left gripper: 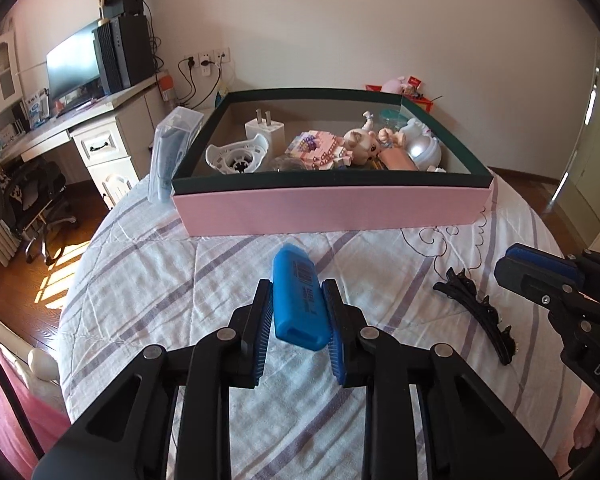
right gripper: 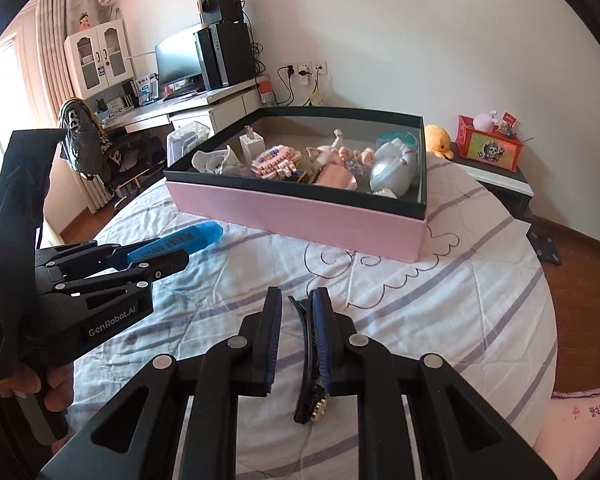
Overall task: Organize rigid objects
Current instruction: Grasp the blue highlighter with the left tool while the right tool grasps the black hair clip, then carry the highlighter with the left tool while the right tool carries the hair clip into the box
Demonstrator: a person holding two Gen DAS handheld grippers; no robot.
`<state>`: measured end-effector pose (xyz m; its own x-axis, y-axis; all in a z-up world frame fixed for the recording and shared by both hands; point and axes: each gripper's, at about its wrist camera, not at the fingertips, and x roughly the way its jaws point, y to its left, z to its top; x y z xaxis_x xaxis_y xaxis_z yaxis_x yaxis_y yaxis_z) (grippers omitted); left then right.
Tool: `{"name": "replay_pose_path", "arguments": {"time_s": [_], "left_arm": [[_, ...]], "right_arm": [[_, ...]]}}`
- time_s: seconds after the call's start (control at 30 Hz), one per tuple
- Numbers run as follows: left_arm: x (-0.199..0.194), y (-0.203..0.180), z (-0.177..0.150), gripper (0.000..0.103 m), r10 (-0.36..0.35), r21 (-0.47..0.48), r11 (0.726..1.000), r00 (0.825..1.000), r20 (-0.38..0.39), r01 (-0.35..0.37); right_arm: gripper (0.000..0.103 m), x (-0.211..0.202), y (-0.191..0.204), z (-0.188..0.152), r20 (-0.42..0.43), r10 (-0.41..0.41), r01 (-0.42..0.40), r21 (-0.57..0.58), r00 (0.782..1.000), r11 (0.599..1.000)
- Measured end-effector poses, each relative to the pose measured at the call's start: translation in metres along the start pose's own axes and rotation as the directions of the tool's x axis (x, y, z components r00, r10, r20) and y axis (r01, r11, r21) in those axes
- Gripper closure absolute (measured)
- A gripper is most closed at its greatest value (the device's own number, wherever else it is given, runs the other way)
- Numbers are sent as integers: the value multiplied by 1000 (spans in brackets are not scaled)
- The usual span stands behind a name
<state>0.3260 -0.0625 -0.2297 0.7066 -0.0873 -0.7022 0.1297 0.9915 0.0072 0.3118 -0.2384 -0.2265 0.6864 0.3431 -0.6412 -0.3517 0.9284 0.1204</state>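
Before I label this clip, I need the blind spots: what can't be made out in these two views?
- Right wrist view: whether the hair clip is pinched or lies loose; the right hand-held gripper hides the contact with its own fingers.
- Left wrist view: the print on the blue highlighter is too small to read.
- Both views: the near wall of the pink box hides the bases of the toys.

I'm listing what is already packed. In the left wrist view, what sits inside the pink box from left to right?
Inside the pink box: white plastic ring-shaped part → white charger plug → pink block model → small doll figure → silver-white rounded toy.
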Motion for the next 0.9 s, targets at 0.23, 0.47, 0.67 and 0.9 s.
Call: {"name": "replay_pose_path", "arguments": {"time_s": [0.23, 0.47, 0.67, 0.9], "left_arm": [[0, 9, -6, 79, -3, 13, 1000, 1000, -13, 3], [8, 8, -9, 79, -5, 12, 1000, 1000, -29, 6], [1, 6, -1, 79, -13, 26, 1000, 1000, -3, 13], [-9, 0, 32, 88, -38, 67, 997, 998, 55, 35]], "right_arm": [[74, 11, -1, 1, -50, -10, 10, 5, 999, 1000], [71, 48, -3, -18, -168, -69, 64, -37, 983, 997], [84, 38, -8, -13, -119, -85, 83, -25, 989, 996], [83, 2, 0, 24, 13, -58, 59, -40, 998, 997]]}}
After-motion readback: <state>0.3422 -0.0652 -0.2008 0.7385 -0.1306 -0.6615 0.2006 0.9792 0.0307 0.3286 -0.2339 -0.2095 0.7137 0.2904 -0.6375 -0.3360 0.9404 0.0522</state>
